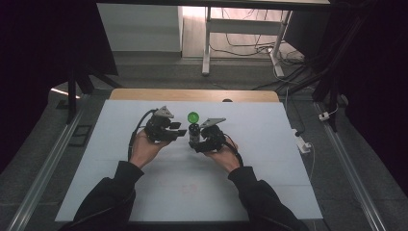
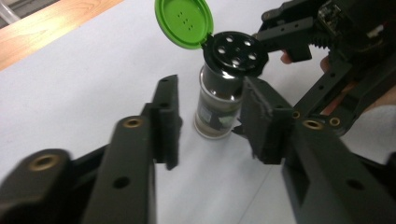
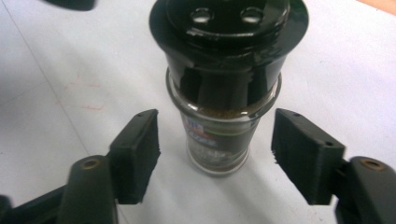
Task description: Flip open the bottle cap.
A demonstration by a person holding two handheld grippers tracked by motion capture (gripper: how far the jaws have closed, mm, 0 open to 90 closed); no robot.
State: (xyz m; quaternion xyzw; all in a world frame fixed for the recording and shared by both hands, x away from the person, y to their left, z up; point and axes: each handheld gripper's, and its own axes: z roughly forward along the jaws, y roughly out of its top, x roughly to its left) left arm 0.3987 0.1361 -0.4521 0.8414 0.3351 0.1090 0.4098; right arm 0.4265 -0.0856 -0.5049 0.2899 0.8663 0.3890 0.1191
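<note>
While both grippers' jaws stood released around it, the spice jar [image 3: 218, 135] looked slippery glass, best gripped mid-body.

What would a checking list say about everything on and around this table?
Surface: white table top, wooden strip at its far edge.
Job's things: spice jar standing upright, black shaker top, green flip lid open.
Clutter: nothing seen.
Grippers: left gripper open near the jar; right gripper open, a jaw on each side of the jar, not touching.
Cables: one trails from each gripper; more on the floor beyond.
Surroundings: desk legs, dark stands, metal rails.
</note>
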